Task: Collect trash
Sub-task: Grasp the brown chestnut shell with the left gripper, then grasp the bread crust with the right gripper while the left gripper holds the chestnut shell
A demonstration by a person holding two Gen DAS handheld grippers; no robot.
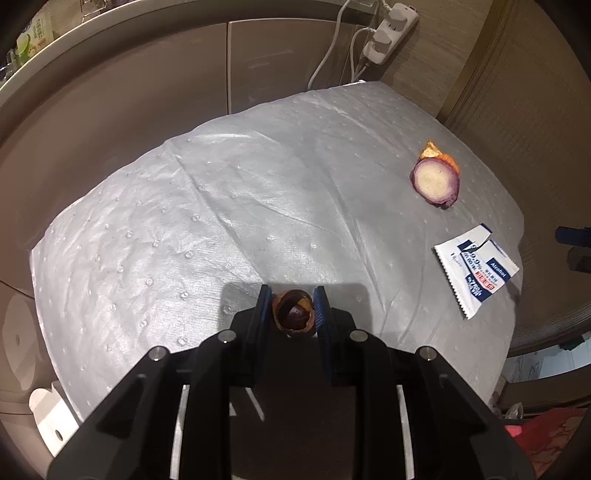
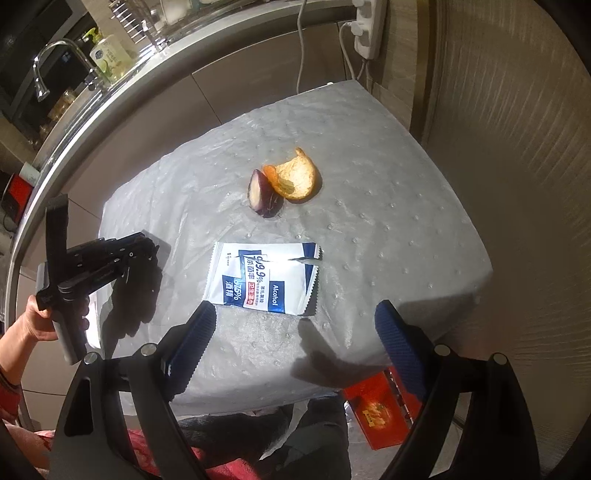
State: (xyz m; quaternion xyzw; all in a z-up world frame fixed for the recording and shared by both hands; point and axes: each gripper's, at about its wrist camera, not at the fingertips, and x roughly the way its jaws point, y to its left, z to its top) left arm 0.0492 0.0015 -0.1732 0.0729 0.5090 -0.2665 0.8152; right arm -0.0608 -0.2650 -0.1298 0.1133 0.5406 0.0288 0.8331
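Left gripper (image 1: 293, 308) points steeply down at the near edge of the cloth, both blue ribbed pads (image 1: 320, 308) pressed against a small brown nutshell-like husk (image 1: 293, 311), hollow side facing the camera, a dark piece and a bit of orange inside; husk sits between the two pads, touching both, resting on or just above the cloth, cannot tell which. From the right wrist view the left gripper (image 2: 147, 247) shows at far left, black body, held by a person's hand (image 2: 35, 321) with a red sleeve below it; its tips are dark and the husk is not visible there. Right gripper (image 2: 295, 332) is spread wide, nothing between the blue pads (image 2: 194, 338), hovering over the near edge of the table above the torn alcohol wipe packet (image 2: 264, 277). Packet is white and blue, printed "Alcohol", lying flat, ripped along its far edge, well right of the husk in the left wrist view (image 1: 476, 269). Farther back lies a cut piece of red onion (image 2: 264, 195), touching a curled orange peel (image 2: 295, 177) just right of it; in the left view the onion (image 1: 436, 181) shows its cut face with the peel (image 1: 432, 149) behind it. All of this sits on a grey dimpled plastic table cover (image 1: 221, 203). White power strip (image 1: 391, 33) with plugged cords on the far wall, beige cabinet doors (image 1: 147, 81) behind the table. Sink faucet (image 2: 55, 59) and a green-labelled bottle (image 2: 110, 55) on the counter at far left. Red box (image 2: 384, 410) on the floor below the near right edge.
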